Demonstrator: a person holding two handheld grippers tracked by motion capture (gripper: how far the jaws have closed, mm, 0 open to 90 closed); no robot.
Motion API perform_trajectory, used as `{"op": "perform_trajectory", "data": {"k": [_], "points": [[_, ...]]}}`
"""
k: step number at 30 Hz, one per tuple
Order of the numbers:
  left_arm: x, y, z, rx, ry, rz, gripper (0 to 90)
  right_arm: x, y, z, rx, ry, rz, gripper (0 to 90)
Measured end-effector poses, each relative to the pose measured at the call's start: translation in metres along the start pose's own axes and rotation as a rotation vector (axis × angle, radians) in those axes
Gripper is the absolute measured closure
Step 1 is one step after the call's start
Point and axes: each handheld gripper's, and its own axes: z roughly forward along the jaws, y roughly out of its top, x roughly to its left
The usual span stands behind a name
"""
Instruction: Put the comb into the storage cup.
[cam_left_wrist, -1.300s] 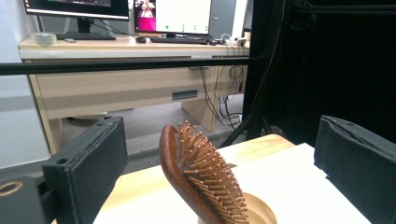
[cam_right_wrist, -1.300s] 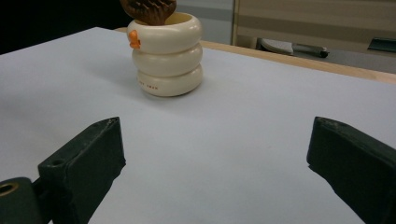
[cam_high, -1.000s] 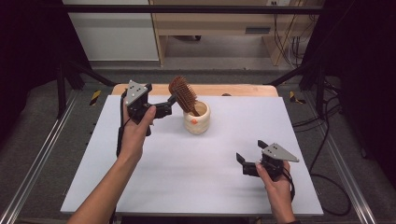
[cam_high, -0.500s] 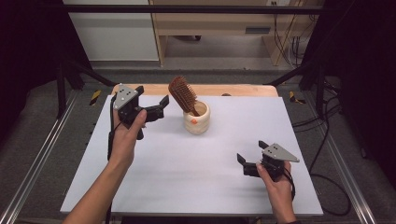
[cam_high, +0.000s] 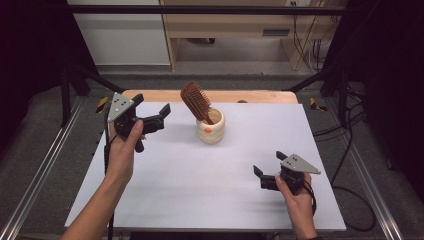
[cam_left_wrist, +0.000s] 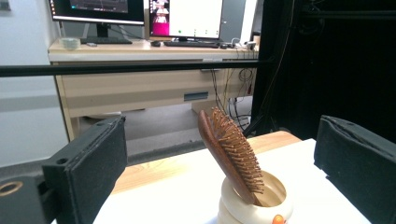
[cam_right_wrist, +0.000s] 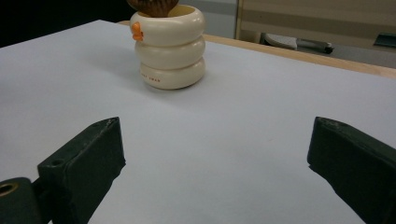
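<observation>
A brown wooden hairbrush (cam_high: 195, 101) stands head-up and tilted left in a cream ribbed cup (cam_high: 210, 127) at the back middle of the white board. My left gripper (cam_high: 159, 115) is held in the air left of the brush, open and empty. In the left gripper view the hairbrush (cam_left_wrist: 228, 151) and cup (cam_left_wrist: 254, 204) sit between the wide jaws, farther off. My right gripper (cam_high: 266, 170) rests low at the front right, open, nothing in it. The right gripper view shows the cup (cam_right_wrist: 169, 45) far ahead.
The white board (cam_high: 210, 170) lies on a wooden table (cam_high: 260, 96) with metal rails at both sides. Behind it is a desk with monitors (cam_left_wrist: 184, 17). A black frame bar (cam_left_wrist: 121, 68) crosses in front of the desk.
My left gripper has drawn back to the left and a little up, away from the hairbrush. The right gripper has stayed put.
</observation>
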Motion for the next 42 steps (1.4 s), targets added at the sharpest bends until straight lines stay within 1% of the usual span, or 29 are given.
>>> {"op": "perform_trajectory", "data": {"k": [4, 10, 17, 18, 22, 26, 29, 31, 33, 42], "points": [[0.006, -0.002, -0.007, 0.004, -0.002, 0.002, 1.8, 0.001, 0.0, -0.001, -0.004, 0.005, 0.0, 4.0], [0.015, -0.007, -0.019, -0.005, 0.005, -0.015, 1.7, 0.002, 0.0, -0.001, -0.008, 0.017, -0.012, 4.2], [0.027, -0.009, -0.036, -0.029, 0.023, -0.022, 1.7, 0.002, -0.001, -0.002, -0.02, 0.022, -0.014, 4.2], [0.029, -0.009, -0.038, -0.035, 0.028, -0.026, 1.7, 0.002, -0.001, -0.002, -0.022, 0.022, -0.019, 4.2], [0.037, -0.009, -0.048, -0.045, 0.051, -0.02, 1.7, 0.002, -0.001, -0.003, -0.022, 0.025, -0.025, 4.2], [0.043, -0.011, -0.057, -0.056, 0.057, -0.032, 1.7, 0.001, -0.002, -0.004, -0.022, 0.024, -0.029, 4.1], [0.046, -0.013, -0.062, -0.059, 0.06, -0.036, 1.7, 0.0, -0.002, -0.004, -0.022, 0.024, -0.034, 4.1], [0.048, -0.014, -0.067, -0.075, 0.068, -0.041, 1.8, 0.0, -0.002, -0.005, -0.026, 0.021, -0.035, 4.1], [0.049, -0.013, -0.072, -0.089, 0.08, -0.037, 1.7, 0.0, -0.002, -0.005, -0.033, 0.022, -0.037, 4.0], [0.052, -0.013, -0.089, -0.091, 0.069, -0.026, 1.6, -0.002, -0.003, -0.007, -0.05, 0.016, -0.053, 3.7]]}}
